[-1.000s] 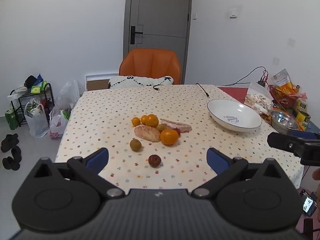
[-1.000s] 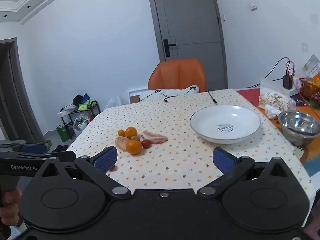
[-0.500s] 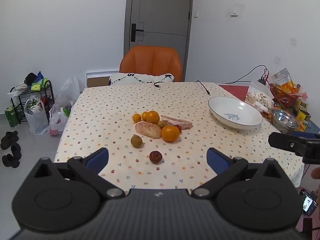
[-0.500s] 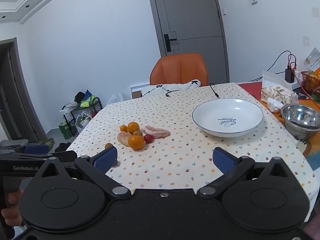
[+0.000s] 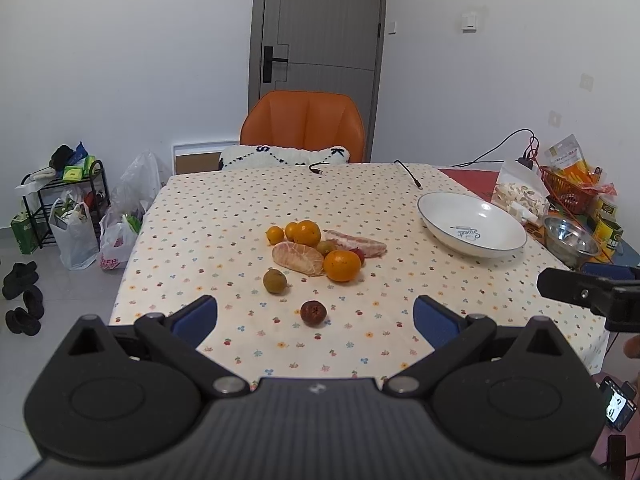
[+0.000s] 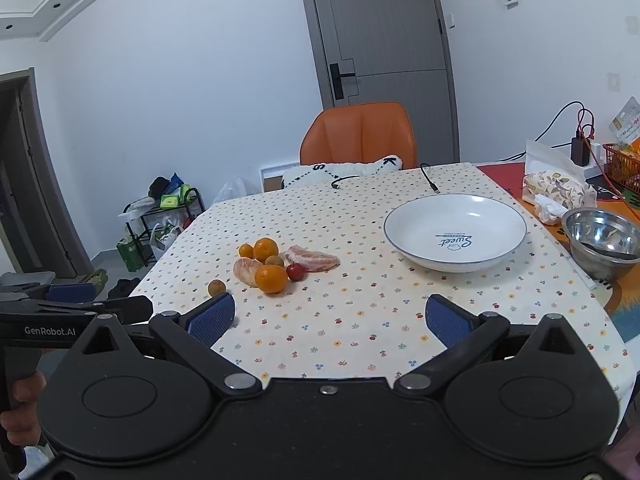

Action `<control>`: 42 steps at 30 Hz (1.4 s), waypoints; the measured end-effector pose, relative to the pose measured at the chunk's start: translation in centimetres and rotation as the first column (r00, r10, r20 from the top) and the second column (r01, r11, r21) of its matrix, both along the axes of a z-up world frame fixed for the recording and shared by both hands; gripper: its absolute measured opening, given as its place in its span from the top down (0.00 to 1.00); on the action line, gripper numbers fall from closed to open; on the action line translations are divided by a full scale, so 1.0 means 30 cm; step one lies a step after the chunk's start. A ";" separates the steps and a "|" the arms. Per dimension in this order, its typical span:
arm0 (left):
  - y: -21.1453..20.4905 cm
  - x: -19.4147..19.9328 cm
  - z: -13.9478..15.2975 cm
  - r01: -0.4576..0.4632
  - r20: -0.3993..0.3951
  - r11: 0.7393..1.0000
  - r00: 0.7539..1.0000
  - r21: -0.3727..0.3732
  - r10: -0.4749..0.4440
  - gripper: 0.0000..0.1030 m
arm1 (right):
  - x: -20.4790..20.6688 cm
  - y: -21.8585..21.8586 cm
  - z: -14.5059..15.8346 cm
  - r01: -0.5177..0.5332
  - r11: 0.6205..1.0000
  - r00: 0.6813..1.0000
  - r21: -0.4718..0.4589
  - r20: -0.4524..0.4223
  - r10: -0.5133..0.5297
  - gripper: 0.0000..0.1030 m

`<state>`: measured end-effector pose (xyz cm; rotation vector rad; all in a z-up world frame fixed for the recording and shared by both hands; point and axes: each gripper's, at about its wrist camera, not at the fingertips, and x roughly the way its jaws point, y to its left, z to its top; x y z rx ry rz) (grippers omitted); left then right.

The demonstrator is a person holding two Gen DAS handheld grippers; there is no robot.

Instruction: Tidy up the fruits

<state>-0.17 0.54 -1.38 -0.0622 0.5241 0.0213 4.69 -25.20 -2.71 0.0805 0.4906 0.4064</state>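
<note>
Both tongs gape empty over a floral tablecloth holding fruits

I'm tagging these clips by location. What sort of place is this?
Most likely a lived-in home dining room: a table under a flowery cloth, an orange chair before a grey door, and a shoe rack with shopping bags.

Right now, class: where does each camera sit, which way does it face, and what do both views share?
Left wrist: on the left tool, facing the fruit pile across the table; the right tool's tip shows at the right edge.
Right wrist: on the right tool, facing the white plate; a hand holding the left tool shows.
Shared: fruit pile, plate, orange chair.
</note>
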 end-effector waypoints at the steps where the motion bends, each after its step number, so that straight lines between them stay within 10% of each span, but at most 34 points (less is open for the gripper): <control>1: 0.002 0.000 0.002 0.000 0.000 1.000 1.000 -0.001 0.000 0.00 | 0.000 0.000 0.001 -0.001 1.000 1.000 0.000 0.001 0.001 0.00; 42: 0.010 -0.008 0.013 0.004 0.000 1.000 1.000 -0.001 -0.004 0.00 | -0.009 0.014 0.001 -0.010 1.000 1.000 -0.013 -0.001 0.010 0.00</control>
